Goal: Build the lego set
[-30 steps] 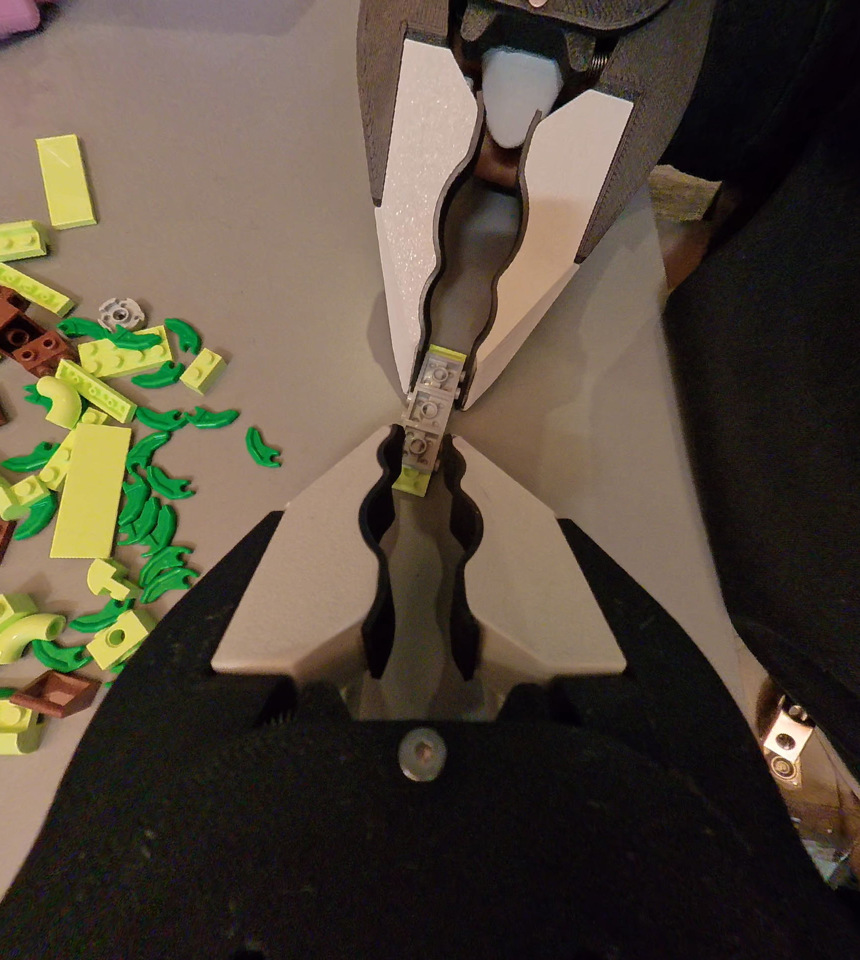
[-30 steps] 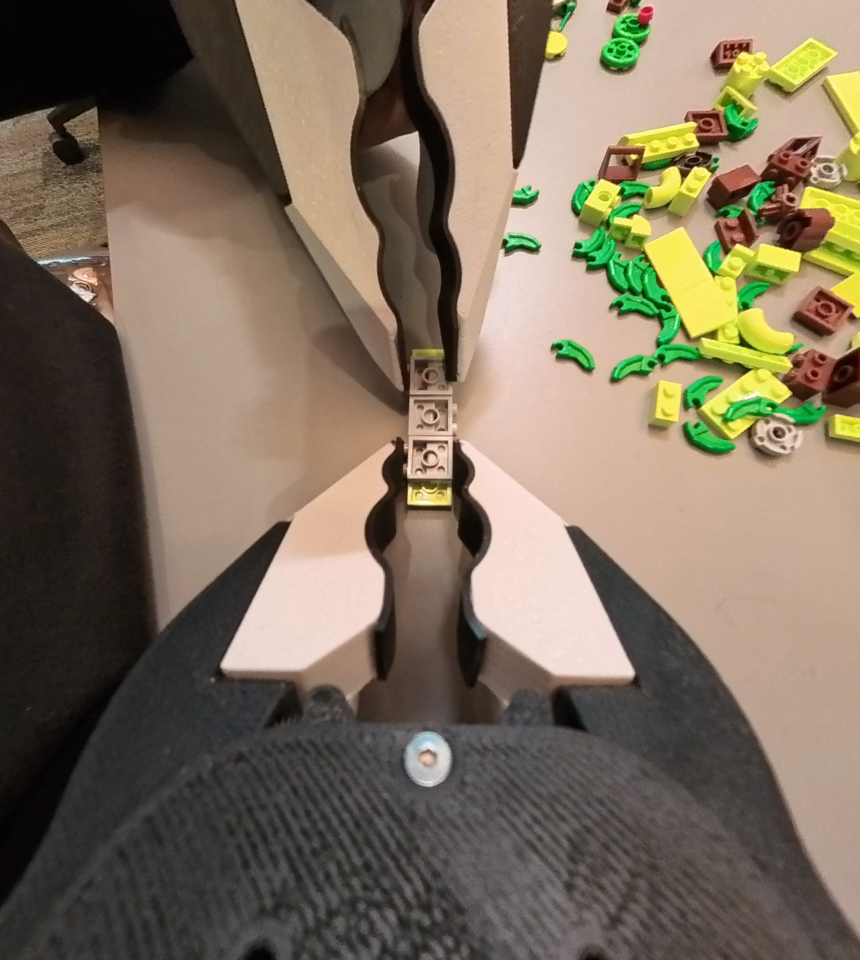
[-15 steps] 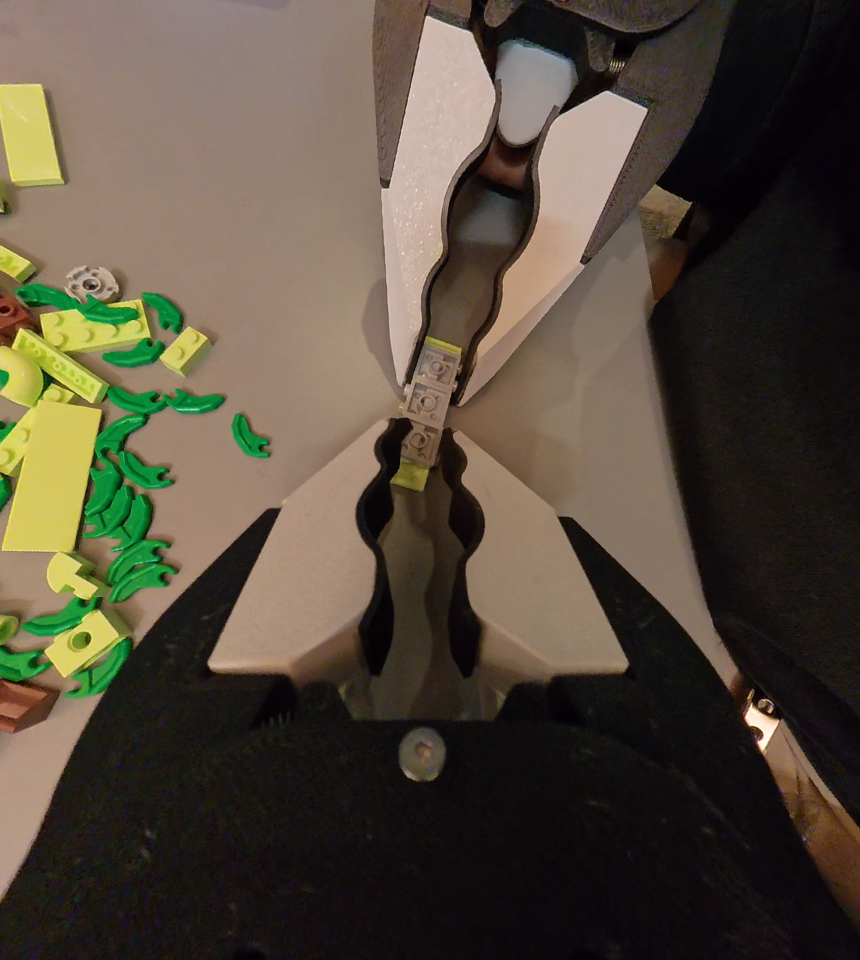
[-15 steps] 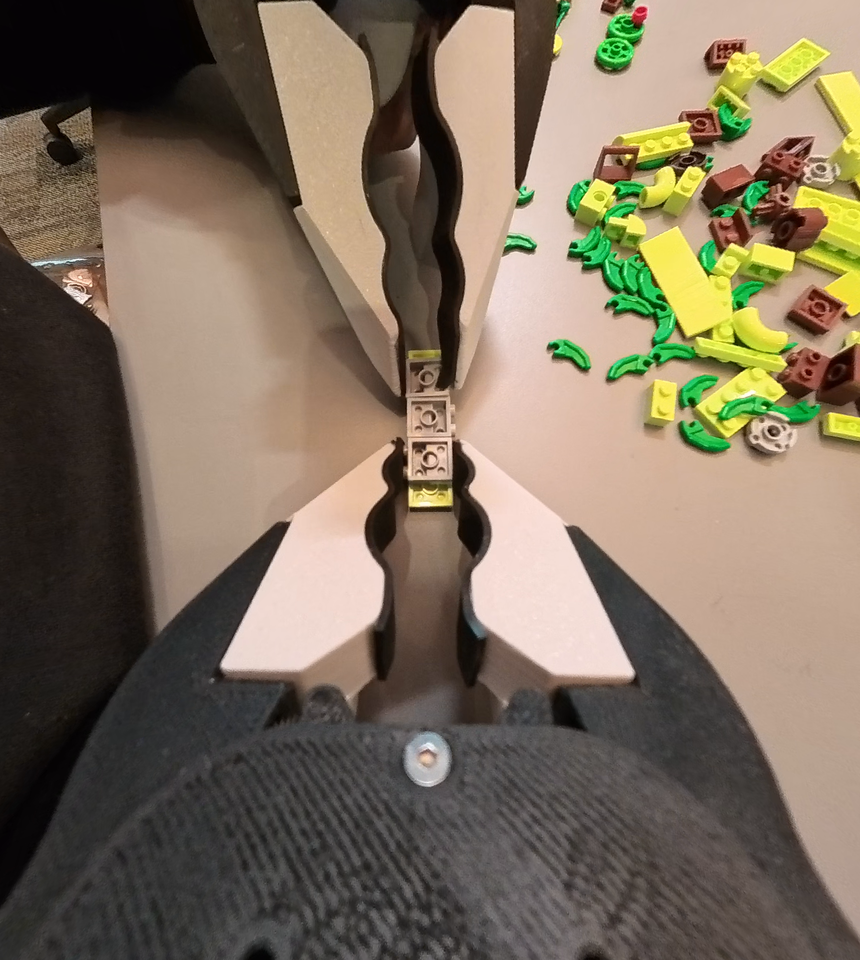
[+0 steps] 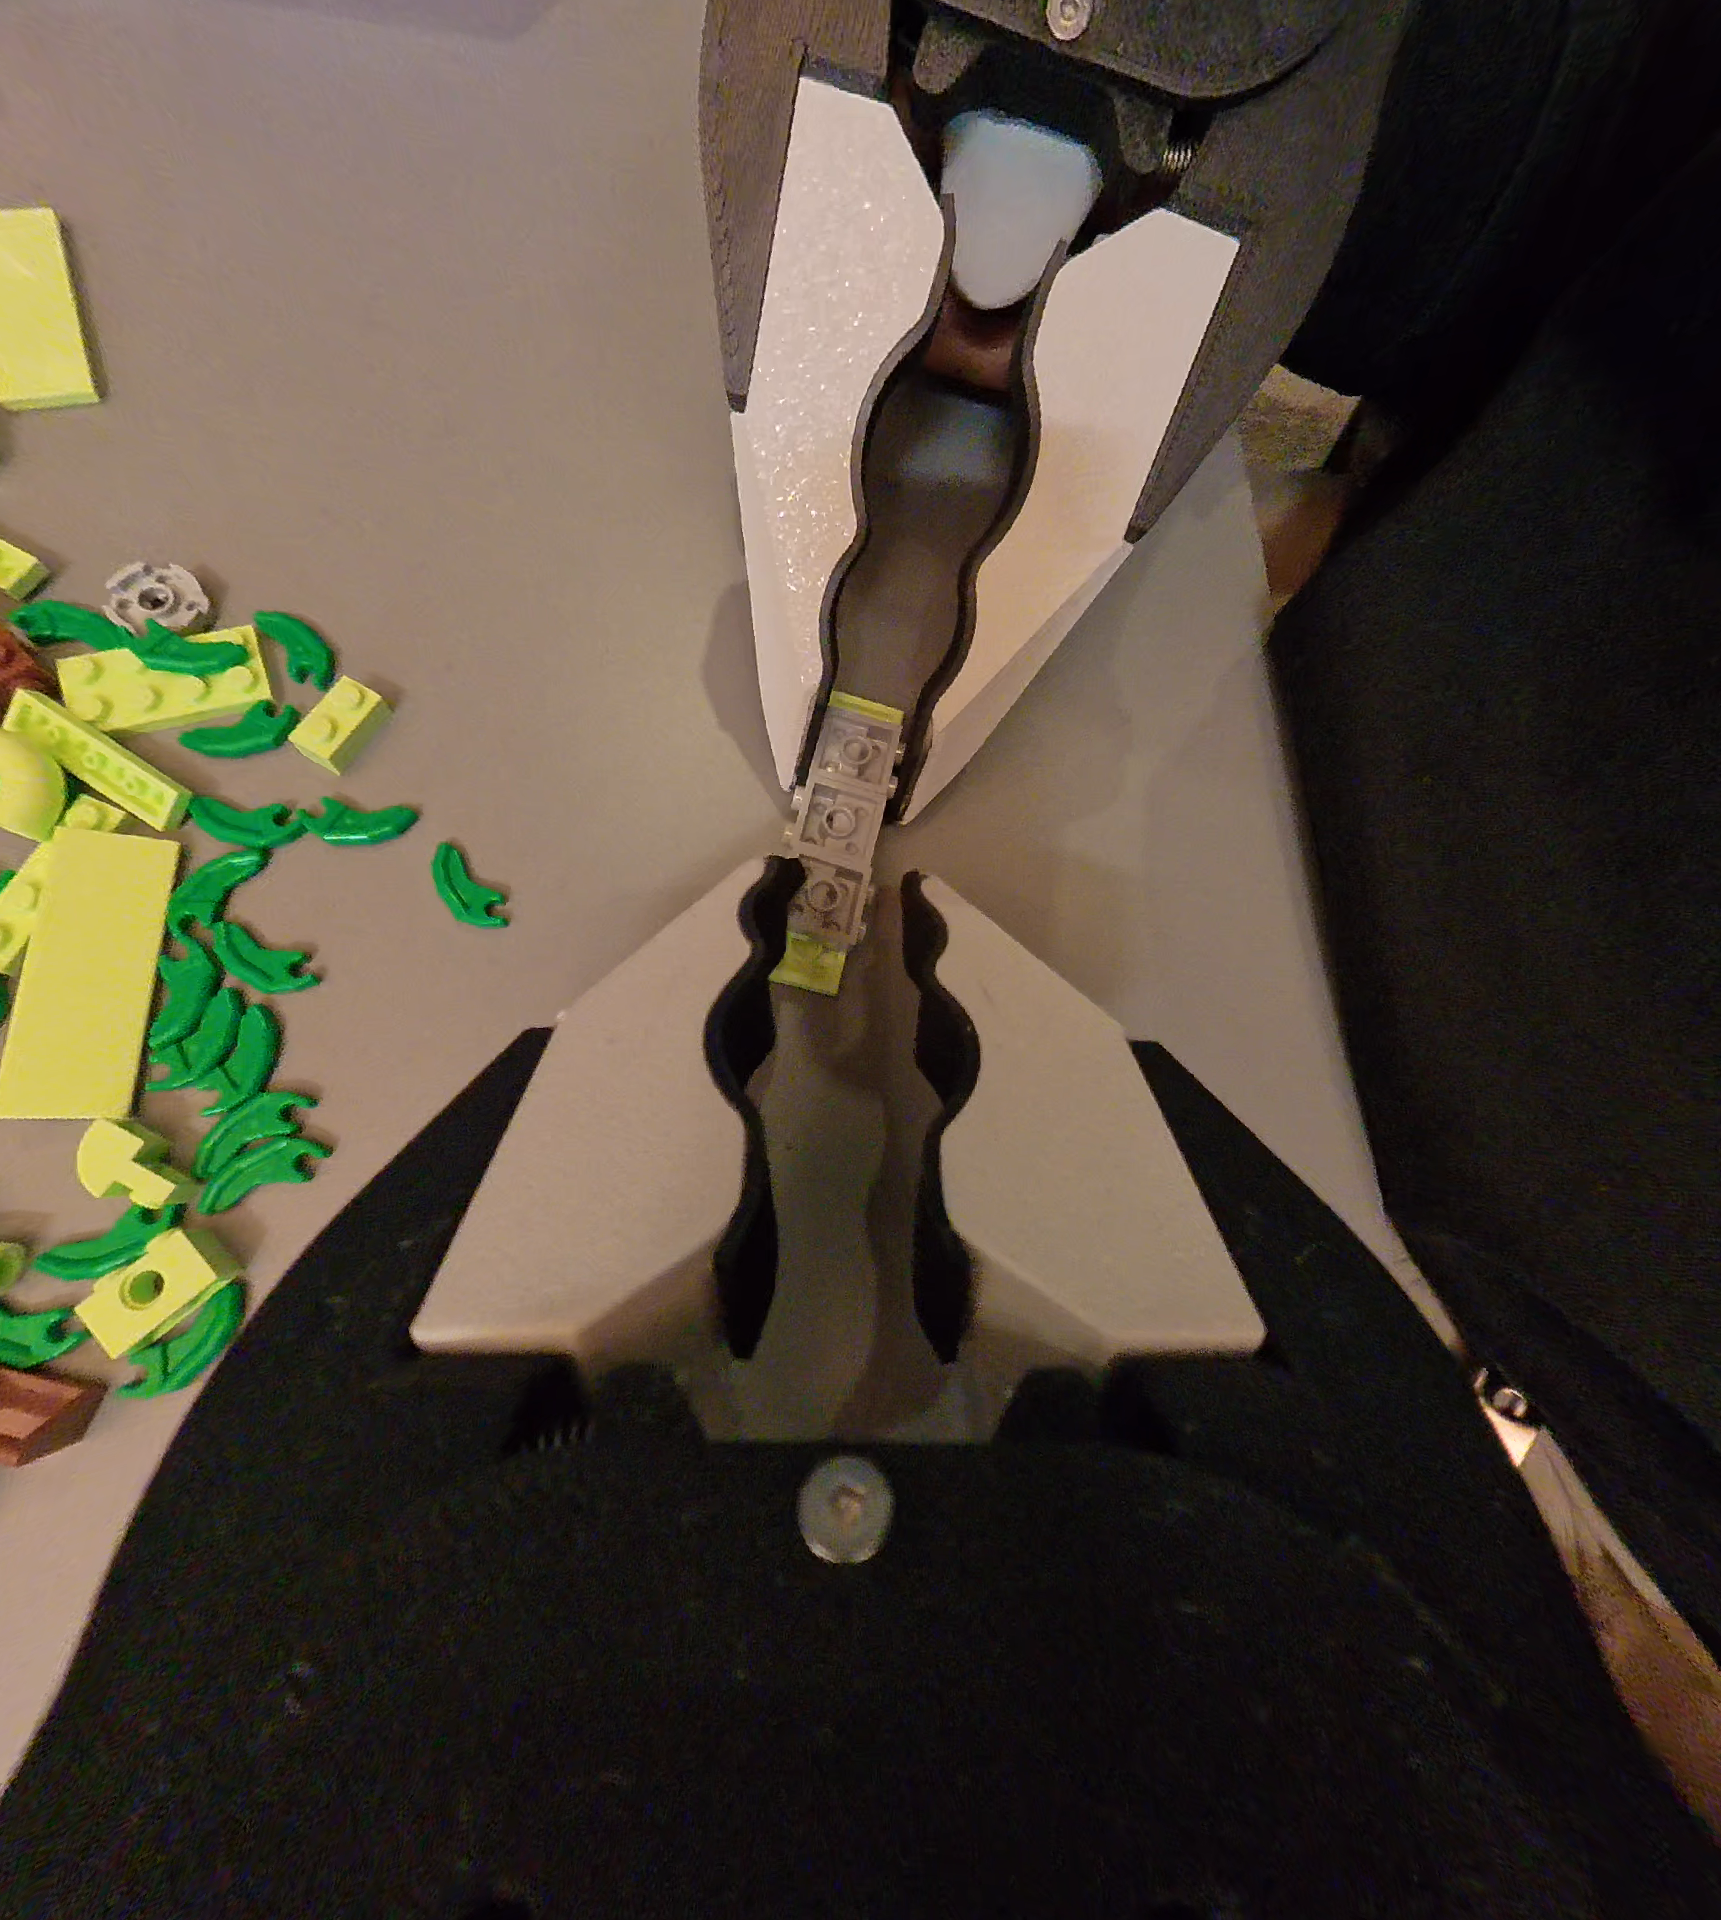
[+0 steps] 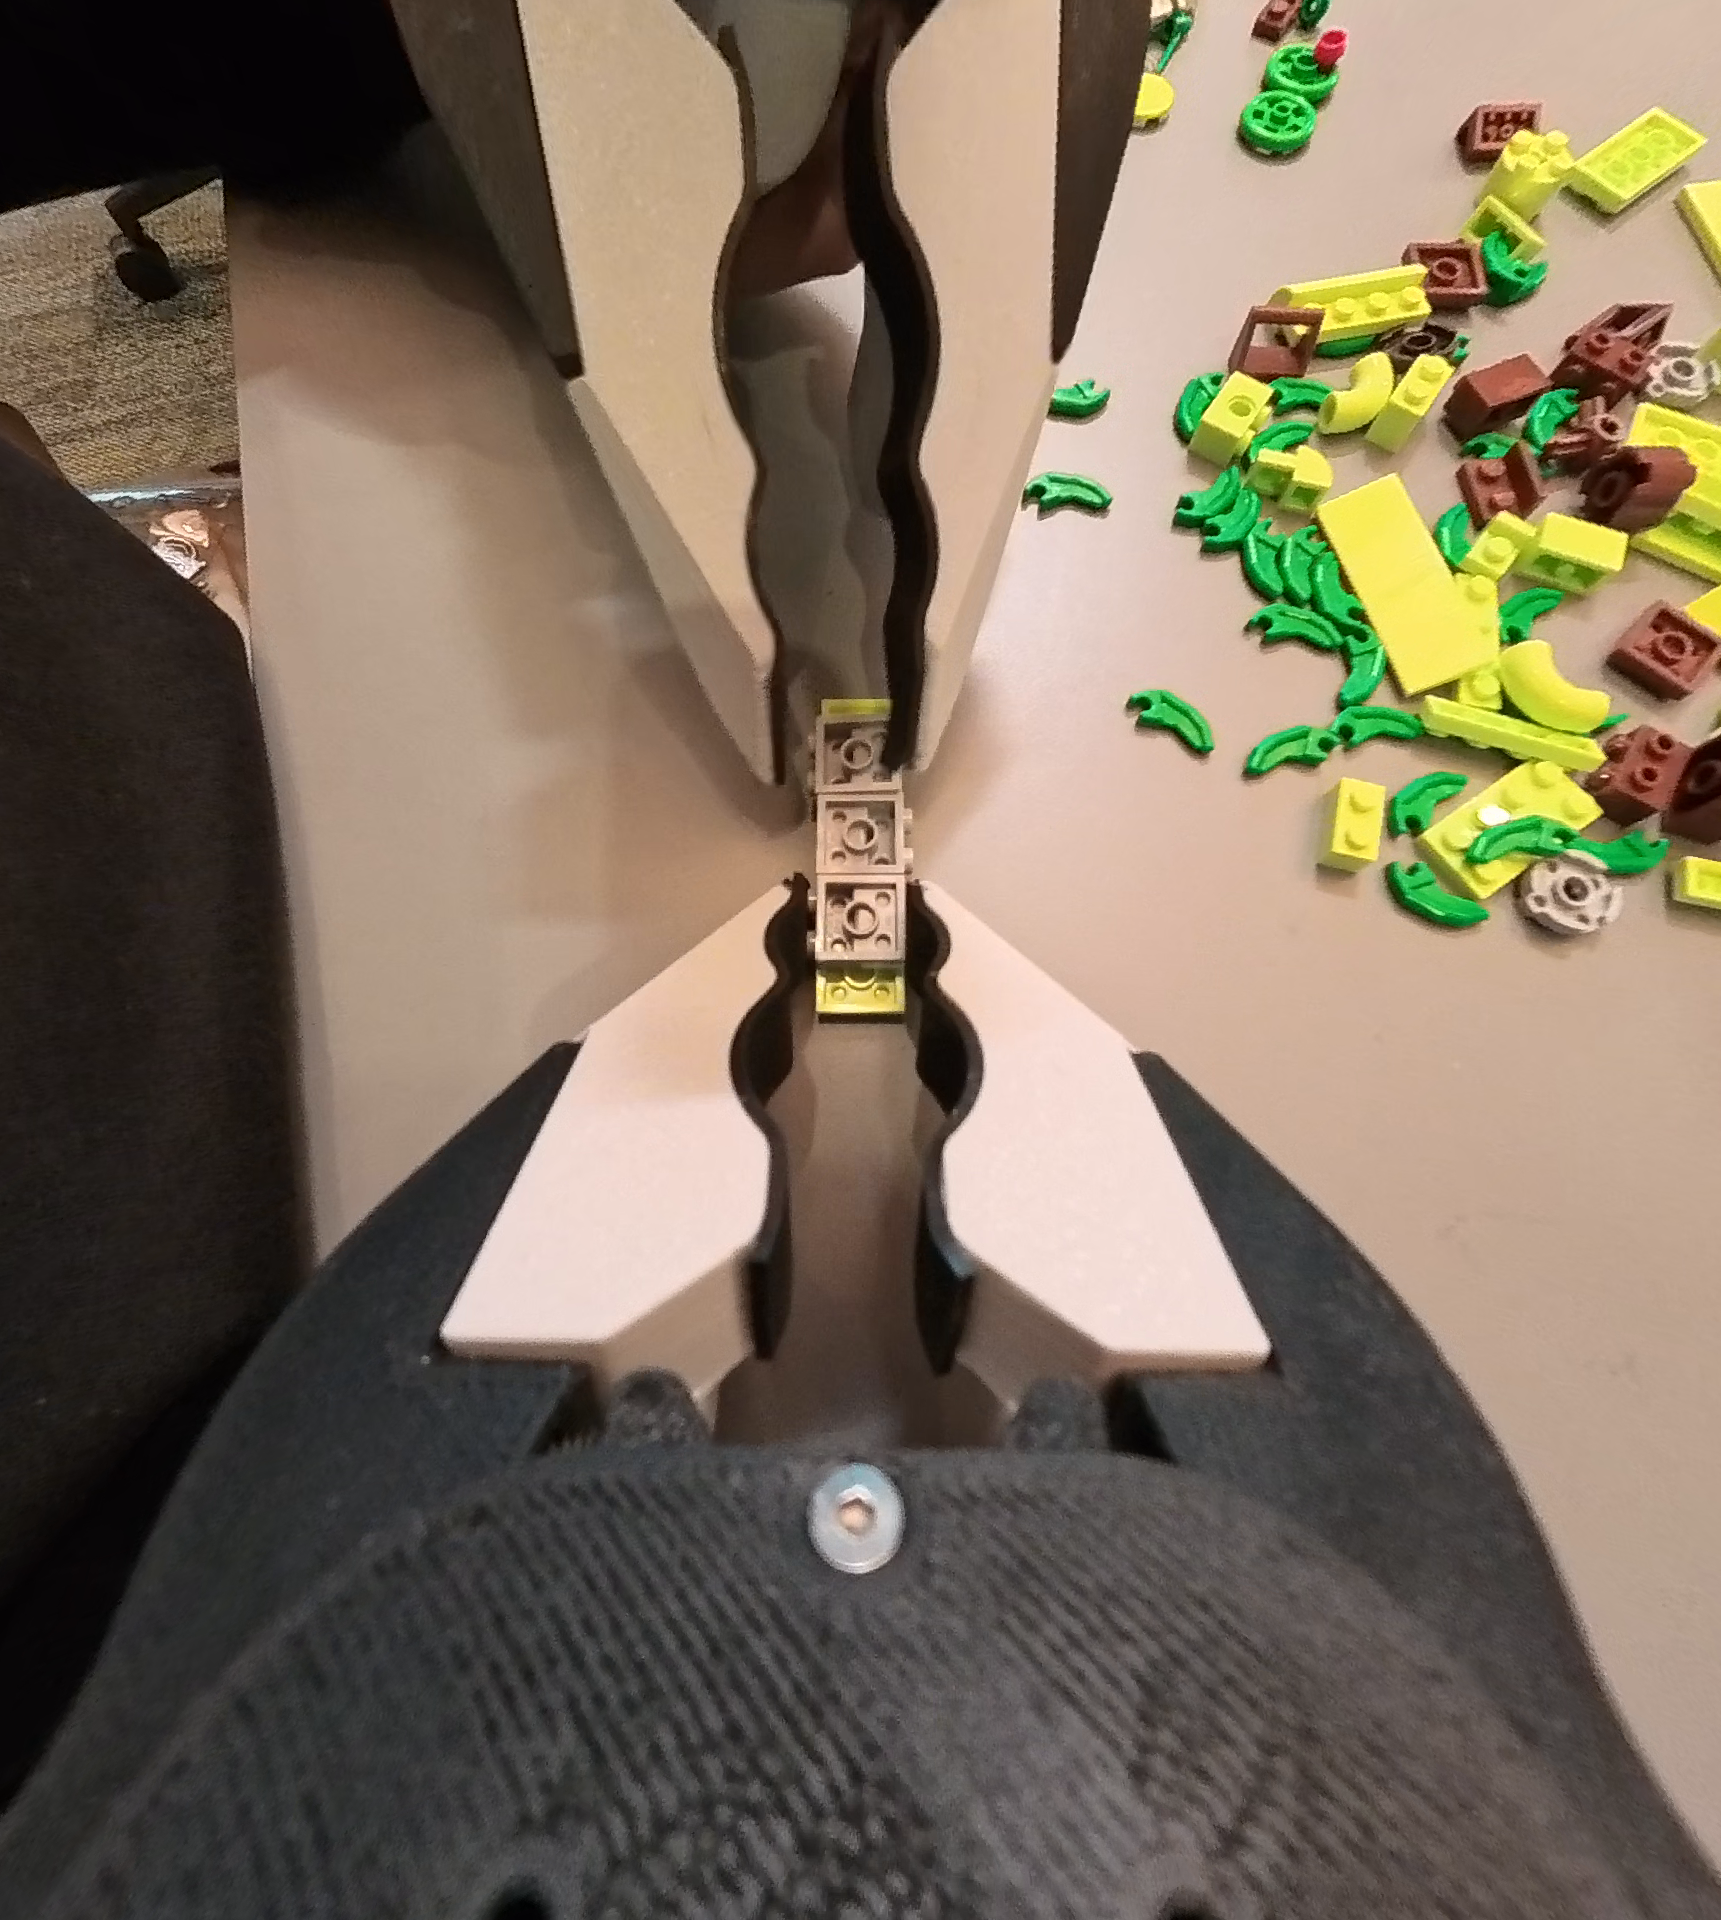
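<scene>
Strip (image 5: 838,826) of three grey pieces on a lime plate sits in the air over the table (image 5: 523,416), spanning the two sets of tongs tip to tip. It is near the table edge and well apart from the loose pile (image 5: 108,935) of lime, green and brown parts.

Change from half a second ago: my left gripper (image 5: 840,878) has let go. Its jaws now stand apart, with a clear gap between the right-hand finger and the strip, where before both fingers pinched the near end. The strip leans slightly in the left wrist view.

My right gripper (image 6: 854,894) is clamped on its end of the strip as before, fingers snug on both sides. Same strip shows straight in the right wrist view (image 6: 861,831).

My read: the press or alignment of this strip is done and the right side alone carries it. The left is free to fetch the next piece from the pile (image 6: 1458,520). The one-ended hold could let the strip pivot if bumped.
</scene>
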Demonstrator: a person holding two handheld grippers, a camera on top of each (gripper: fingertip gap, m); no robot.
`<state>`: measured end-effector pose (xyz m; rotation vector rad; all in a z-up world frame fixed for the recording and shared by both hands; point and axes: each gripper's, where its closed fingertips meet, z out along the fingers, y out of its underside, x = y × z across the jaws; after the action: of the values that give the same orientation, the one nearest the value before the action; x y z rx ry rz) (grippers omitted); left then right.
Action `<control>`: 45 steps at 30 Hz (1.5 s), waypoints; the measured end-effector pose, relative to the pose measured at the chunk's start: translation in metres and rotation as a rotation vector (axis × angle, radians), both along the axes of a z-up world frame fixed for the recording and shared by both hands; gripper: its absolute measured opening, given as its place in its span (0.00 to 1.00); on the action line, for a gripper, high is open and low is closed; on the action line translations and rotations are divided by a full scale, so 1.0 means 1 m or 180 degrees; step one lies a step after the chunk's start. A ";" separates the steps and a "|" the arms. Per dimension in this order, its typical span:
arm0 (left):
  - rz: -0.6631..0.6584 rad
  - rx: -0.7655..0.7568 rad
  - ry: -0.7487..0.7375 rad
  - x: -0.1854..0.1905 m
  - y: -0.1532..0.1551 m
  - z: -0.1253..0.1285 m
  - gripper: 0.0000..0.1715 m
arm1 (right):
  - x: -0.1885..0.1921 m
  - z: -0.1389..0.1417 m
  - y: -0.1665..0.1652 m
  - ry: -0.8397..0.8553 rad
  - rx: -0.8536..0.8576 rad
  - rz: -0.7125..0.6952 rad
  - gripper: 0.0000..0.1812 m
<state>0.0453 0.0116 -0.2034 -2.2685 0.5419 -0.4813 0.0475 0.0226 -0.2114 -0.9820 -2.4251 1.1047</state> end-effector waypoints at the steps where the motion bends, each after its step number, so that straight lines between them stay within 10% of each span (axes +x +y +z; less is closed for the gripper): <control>1: 0.0029 0.0030 0.0012 -0.002 0.001 0.001 0.11 | 0.000 0.000 0.000 0.0000 0.0000 0.0000 0.09; 27: 0.0337 -0.0346 -0.0213 -0.006 0.002 -0.002 0.01 | 0.000 0.000 0.000 -0.0003 -0.0004 -0.0001 0.09; 45: 0.0456 0.0250 0.0616 -0.009 0.001 -0.006 0.03 | 0.000 0.000 0.000 -0.0029 -0.0029 0.0001 0.09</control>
<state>0.0361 0.0130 -0.2096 -2.2718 0.4806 -0.1675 0.0475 0.0224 -0.2113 -0.9915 -2.4297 1.1146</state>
